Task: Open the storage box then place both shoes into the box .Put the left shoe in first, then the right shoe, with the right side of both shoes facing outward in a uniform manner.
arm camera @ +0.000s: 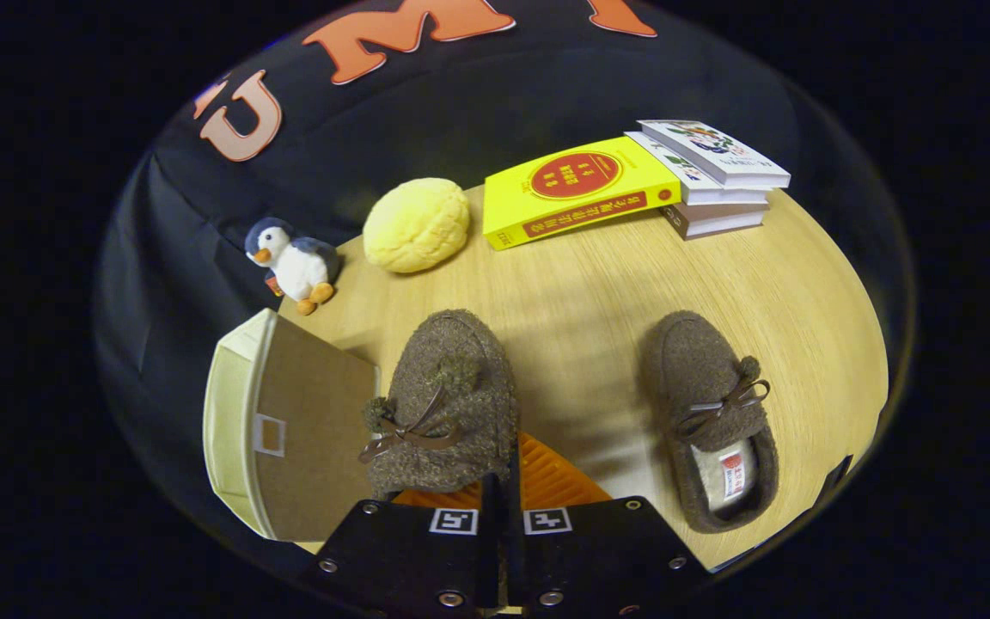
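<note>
The gripper (504,481) seems to pinch the heel of the left shoe (448,400) between near-closed fingers, the open storage box (289,430) just left; so thin a grip could let the shoe twist or drop.

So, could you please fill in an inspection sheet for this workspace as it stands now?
Surface: light wooden table.
Job's things: storage box beside the fingers, lid standing open; held shoe lifted next to it; second shoe flat on the table.
Clutter: plush penguin, yellow bun-shaped toy, yellow book leaning on stacked books, all beyond the shoes.
Grippers: gripper shut on the held shoe's heel edge.
Cables: nothing seen.
Surroundings: black cloth wall.
</note>
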The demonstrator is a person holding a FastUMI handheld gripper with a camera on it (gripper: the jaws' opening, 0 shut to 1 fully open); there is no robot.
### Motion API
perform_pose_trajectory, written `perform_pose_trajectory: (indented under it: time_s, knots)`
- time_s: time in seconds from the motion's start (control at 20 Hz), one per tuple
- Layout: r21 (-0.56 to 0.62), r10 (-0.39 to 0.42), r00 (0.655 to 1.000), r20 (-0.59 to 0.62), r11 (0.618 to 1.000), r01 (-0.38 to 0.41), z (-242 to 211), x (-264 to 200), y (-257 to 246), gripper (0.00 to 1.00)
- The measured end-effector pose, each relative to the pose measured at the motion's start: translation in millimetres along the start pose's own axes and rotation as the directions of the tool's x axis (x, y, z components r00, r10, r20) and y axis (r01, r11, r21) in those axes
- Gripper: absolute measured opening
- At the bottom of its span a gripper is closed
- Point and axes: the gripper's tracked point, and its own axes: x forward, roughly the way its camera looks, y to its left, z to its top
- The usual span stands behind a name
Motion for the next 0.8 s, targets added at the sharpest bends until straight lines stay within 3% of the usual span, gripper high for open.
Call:
perform_pose_trajectory:
  time_s: [0.4,0.8]
  knots:
    - [-0.061,0.108,0.993,0.038,0.993,-0.105,20.1,-53.1,118.4,0.05]
    - [-0.091,0.147,0.989,0.013,0.985,-0.145,6.5,-35.1,210.7,0.05]
